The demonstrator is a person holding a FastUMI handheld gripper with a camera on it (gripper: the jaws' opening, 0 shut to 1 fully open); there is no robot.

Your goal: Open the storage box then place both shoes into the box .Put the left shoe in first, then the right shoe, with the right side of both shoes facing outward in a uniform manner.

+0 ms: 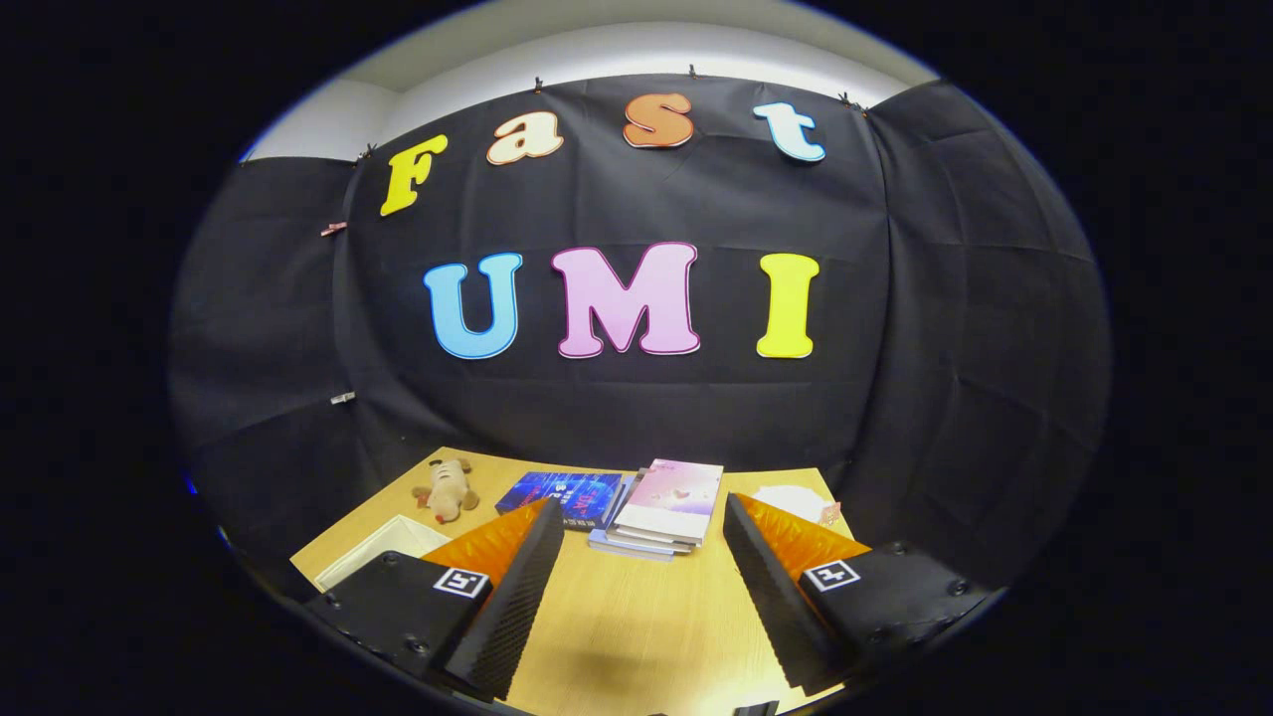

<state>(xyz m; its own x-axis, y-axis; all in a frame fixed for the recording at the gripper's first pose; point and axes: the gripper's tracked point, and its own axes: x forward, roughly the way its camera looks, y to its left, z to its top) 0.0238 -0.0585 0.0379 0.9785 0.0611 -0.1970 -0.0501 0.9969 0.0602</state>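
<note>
My gripper (641,517) is held above a wooden table (636,617), open, with a wide gap and nothing between its fingers. To the left of the left finger lies a corner of a white box (383,545), most of it hidden by the finger. I cannot tell whether it is open.
A stack of books (661,507) with a pink cover on top lies just ahead of the fingers. A blue book (564,495) lies to its left, and a small plush toy (448,489) further left. A white object (793,500) sits behind the right finger. The black cloth wall stands behind the table.
</note>
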